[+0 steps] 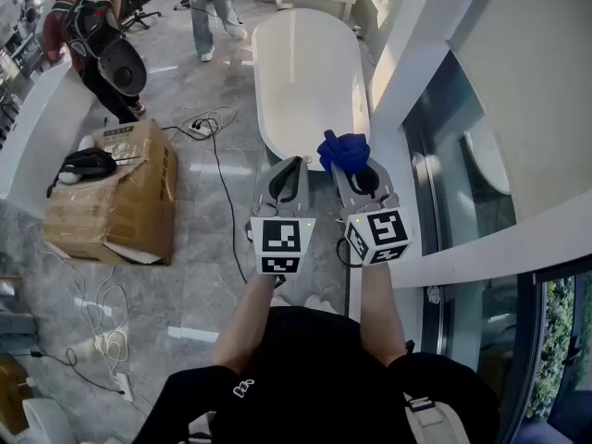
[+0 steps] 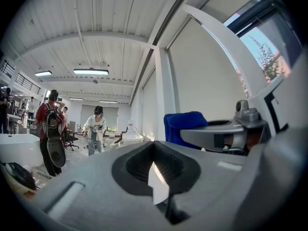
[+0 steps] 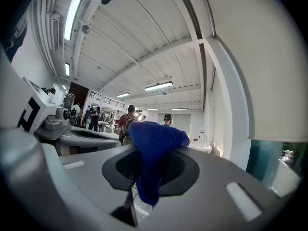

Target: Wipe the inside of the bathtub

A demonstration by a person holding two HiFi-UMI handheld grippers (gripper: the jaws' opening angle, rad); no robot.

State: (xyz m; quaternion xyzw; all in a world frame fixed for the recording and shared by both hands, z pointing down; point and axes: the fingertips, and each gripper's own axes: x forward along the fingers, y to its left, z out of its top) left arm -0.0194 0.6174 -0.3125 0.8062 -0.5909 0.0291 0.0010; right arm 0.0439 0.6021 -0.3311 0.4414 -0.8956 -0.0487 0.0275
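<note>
Nearest, gripping a deep-blue, fuzzy cloth (image 1: 344, 149) in the right gripper (image 1: 350, 162), jaws clamped on its middle so that a bunched lump stands above the tips and a tail hangs below. Just to the left, holding the left gripper (image 1: 293, 163) with jaws pressed together on nothing. Just beyond both tips, facing the near rounded end of a glossy white oval bathtub (image 1: 305, 72), stretching lengthwise away along the right-hand wall over the grey floor (image 1: 213, 266).
</note>
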